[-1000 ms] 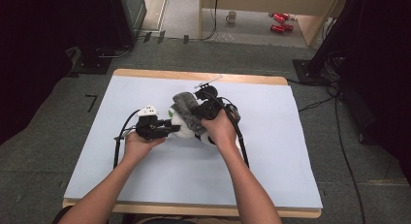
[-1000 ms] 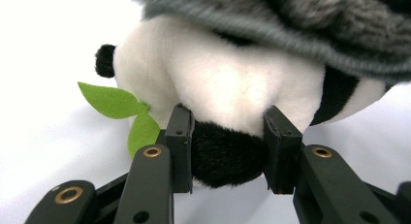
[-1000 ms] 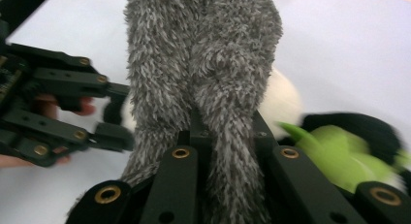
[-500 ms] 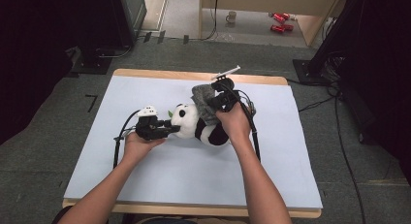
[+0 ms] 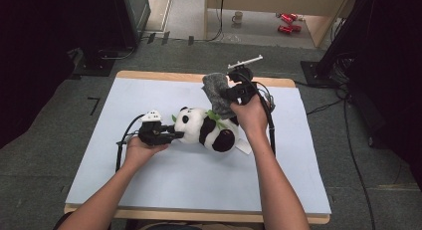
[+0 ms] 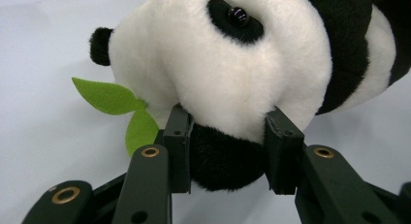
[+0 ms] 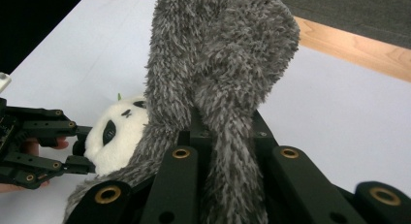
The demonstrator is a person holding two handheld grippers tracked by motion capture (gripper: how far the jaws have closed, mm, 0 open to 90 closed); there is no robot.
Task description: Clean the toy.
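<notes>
On the table [image 5: 149, 190], mid-mat, the panda [image 5: 206, 129] is lying; my left gripper [image 6: 228, 156] is pinching its ear. My right gripper [image 7: 223, 136] is clamping a grey cloth [image 7: 218, 73], seemingly lifted above it.

**Grey fuzzy cloth clamped and lifted above the tabletop**

The right hand-held gripper [image 7: 228, 136] has its two black jaws closed tight on a grey fuzzy cloth [image 7: 218, 64], which rises from them in a folded loop and also hangs down between the jaw arms. Behind it, toward the left, a plush panda [image 7: 114, 136] lies on the pale tabletop [image 7: 339, 117], its head pinched by the left hand-held gripper [image 7: 80, 158]. The tabletop's wooden edge [image 7: 358, 44] runs across the upper right.
</notes>
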